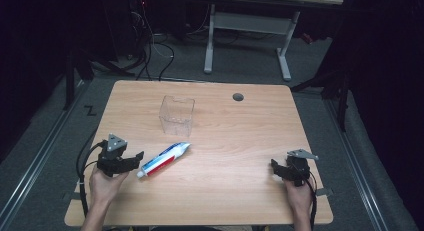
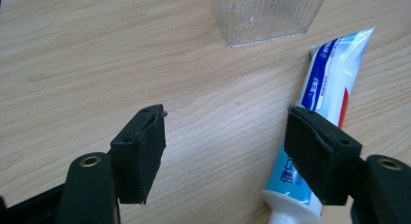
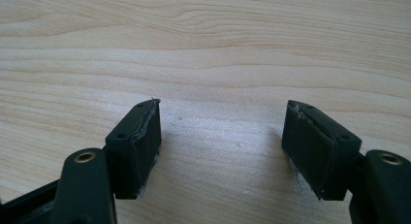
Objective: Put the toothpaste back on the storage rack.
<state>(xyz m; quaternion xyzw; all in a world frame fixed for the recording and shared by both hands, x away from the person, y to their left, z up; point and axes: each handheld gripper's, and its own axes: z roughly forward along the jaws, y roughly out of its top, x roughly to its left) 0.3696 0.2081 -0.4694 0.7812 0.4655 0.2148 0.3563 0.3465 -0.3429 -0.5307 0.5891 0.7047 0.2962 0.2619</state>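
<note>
My left gripper, jaws spread and empty, has the toothpaste tube lying on the worktop just beside its right jaw; light, soft and slick, I judge it best pinched mid-body; my right gripper rests released.

The toothpaste tube bears printed characters — too blurred to read; nothing else carries lettering.

Toothpaste tube – white/blue/red, lying flat, diagonal, cap toward table's near-left edge, capped.
</note>
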